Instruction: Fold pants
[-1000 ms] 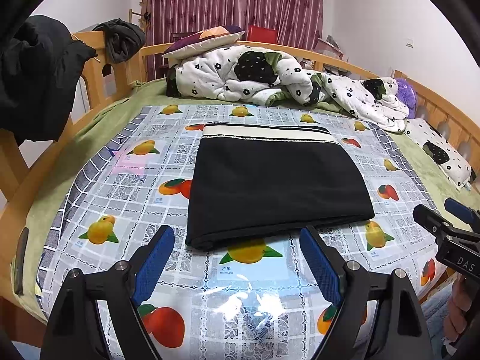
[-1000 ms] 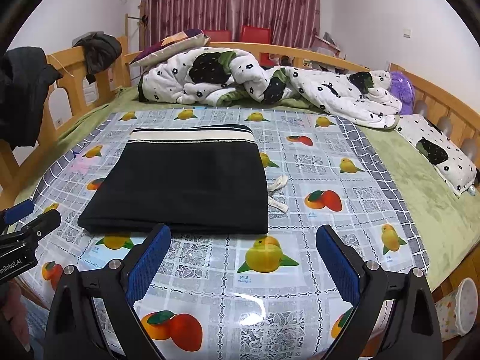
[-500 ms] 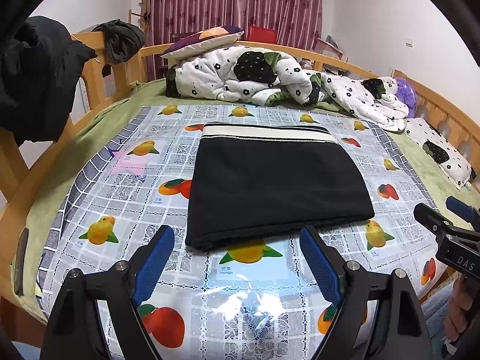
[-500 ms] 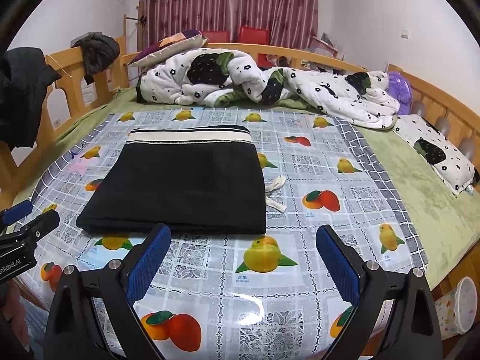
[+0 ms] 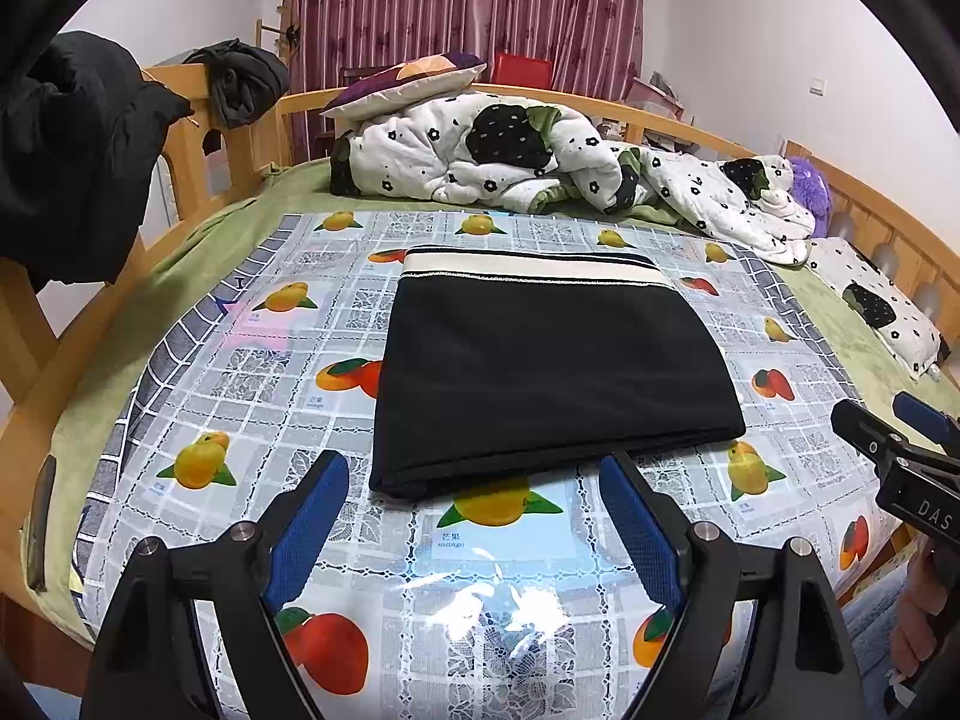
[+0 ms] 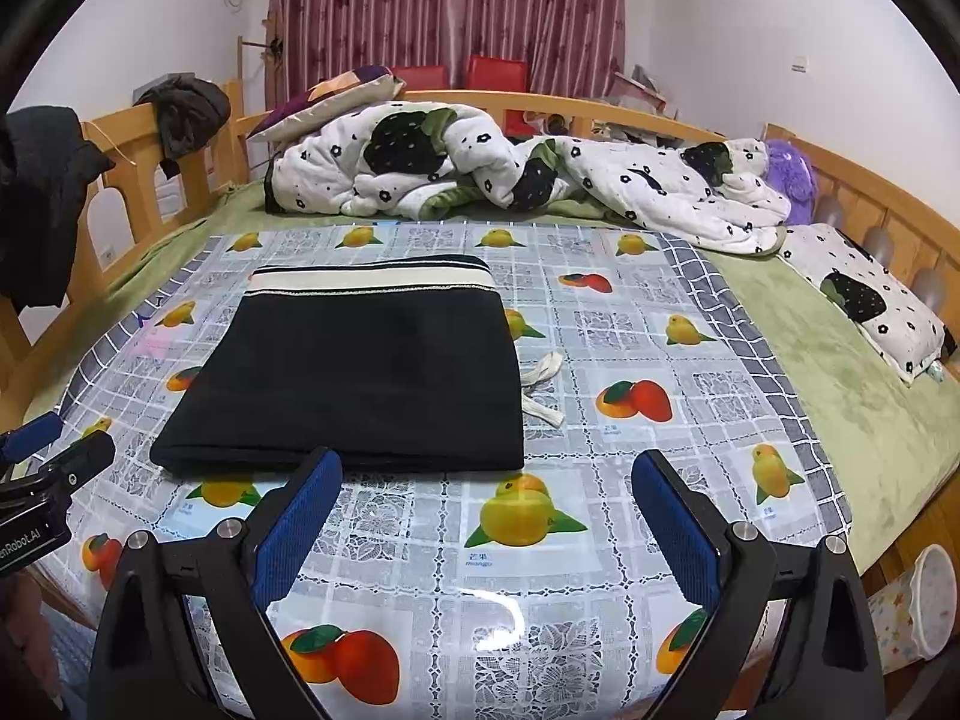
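Both tools, left (image 5: 474,504) and right (image 6: 486,498), gape just short of folded pants (image 5: 552,366).

Both grippers: black plastic frames w/ silver screws, blue textured pads. Left gripper (image 5: 474,516), right gripper (image 6: 486,522); white lettering on bodies.

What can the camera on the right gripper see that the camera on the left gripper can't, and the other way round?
Only the right wrist view shows the white drawstring poking out beside the folded black pants, plus a star-patterned bin by the bed. Only the left wrist view shows the right hand-held gripper from the side, at its right edge. Both show the pants lying flat on the fruit-print cover, the rumpled flowered quilt behind, and the red curtain. Each also shows its own open hand-held gripper, empty, short of the pants; the left hand-held gripper is in its own view.
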`<state>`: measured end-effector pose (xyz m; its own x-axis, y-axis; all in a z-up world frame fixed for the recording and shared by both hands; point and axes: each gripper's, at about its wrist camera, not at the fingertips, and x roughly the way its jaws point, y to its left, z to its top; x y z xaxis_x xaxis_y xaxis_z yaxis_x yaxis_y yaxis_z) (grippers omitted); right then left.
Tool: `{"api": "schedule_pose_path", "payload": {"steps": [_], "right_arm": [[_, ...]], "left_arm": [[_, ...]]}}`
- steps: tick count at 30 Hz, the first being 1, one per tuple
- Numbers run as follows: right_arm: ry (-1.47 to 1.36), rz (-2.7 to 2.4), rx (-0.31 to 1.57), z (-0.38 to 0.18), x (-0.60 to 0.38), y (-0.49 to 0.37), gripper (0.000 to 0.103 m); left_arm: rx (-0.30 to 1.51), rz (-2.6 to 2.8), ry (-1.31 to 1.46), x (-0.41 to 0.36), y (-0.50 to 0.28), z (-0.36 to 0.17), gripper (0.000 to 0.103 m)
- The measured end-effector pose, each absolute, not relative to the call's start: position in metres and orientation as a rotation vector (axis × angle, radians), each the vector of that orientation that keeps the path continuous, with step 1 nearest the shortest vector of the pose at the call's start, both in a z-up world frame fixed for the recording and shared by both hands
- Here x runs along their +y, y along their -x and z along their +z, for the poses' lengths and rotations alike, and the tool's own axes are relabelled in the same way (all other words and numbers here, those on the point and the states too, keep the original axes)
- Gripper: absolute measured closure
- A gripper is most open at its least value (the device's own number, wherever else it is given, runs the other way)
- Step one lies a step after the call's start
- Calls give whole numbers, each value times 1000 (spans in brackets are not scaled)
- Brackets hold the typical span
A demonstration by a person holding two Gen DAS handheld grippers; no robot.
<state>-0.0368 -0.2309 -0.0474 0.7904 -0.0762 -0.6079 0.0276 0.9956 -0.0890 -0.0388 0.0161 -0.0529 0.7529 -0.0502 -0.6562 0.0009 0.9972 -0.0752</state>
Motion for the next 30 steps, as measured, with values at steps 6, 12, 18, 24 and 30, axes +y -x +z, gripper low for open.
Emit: {"api": "schedule_pose_path", "payload": {"steps": [6,12,18,24,30], "right_arm": [[80,-60,657,-47,-231,38,7],[79,-59,656,-47,-232,38,7],[83,-63,656,-47,-232,38,7],[88,-64,656,-47,-233,37,7],[95,-73,655,-47,-236,37,7]], "left_arm": [[715,-29,73,17,39,-52,18],[716,-31,75,19,39,-52,18],[707,-34,73,19,40,-51,18],[716,-37,76,20,41,-50,18],[717,-7,63,23,39,-51,18]]}}
